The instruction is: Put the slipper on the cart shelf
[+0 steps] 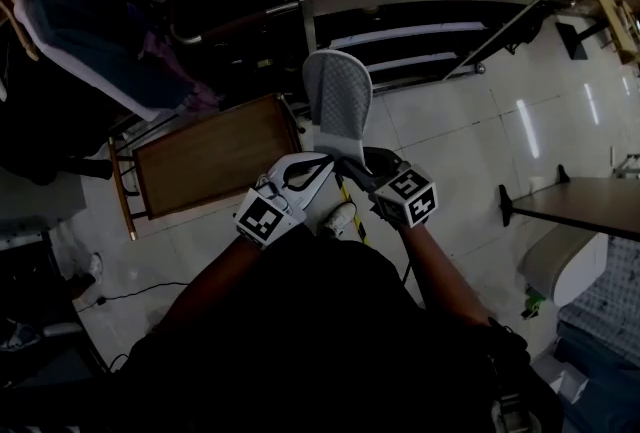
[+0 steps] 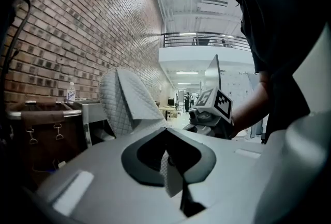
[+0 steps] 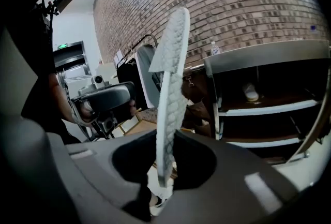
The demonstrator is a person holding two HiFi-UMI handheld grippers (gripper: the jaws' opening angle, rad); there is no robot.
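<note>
While right gripper (image 3: 164, 166) clamps it, slipper (image 3: 172, 62) stands upright.

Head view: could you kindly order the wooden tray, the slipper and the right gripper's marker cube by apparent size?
1. wooden tray
2. slipper
3. right gripper's marker cube, smallest even though nearest the camera.

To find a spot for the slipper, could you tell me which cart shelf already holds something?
The upper shelf, just under the cart's top: what looks like a white shoe sits on it. Nothing shows on the lower shelf.
</note>
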